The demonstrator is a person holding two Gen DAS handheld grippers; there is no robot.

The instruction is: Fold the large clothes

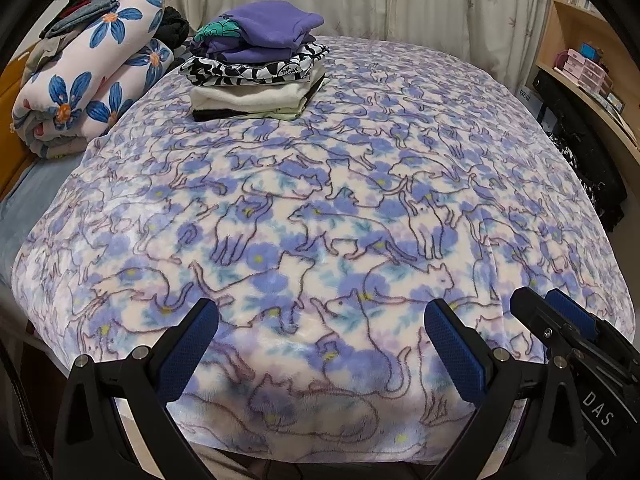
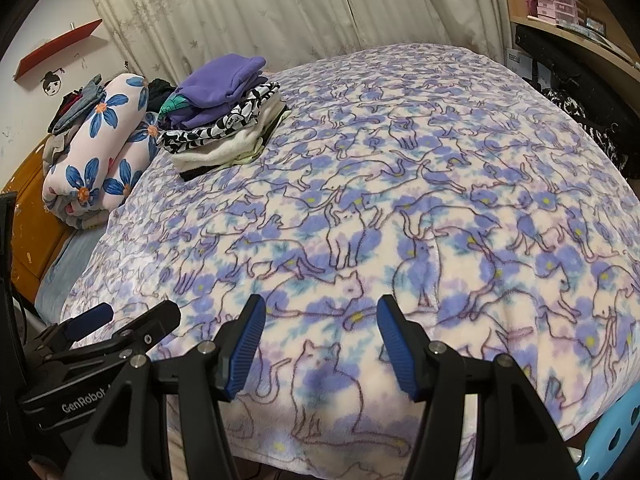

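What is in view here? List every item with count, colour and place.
cat-print blanket: one, purple and cream, spread over the bed.
stack of folded clothes: one, purple on top, then black-and-white, cream, black; far left on the blanket.
flower-print bedding roll: one, pink with blue flowers, left of the stack.
curtain: cream, behind the bed.
shelves: wooden, right.
left claw: open, empty, over the near edge.
right claw: open, empty, beside it.
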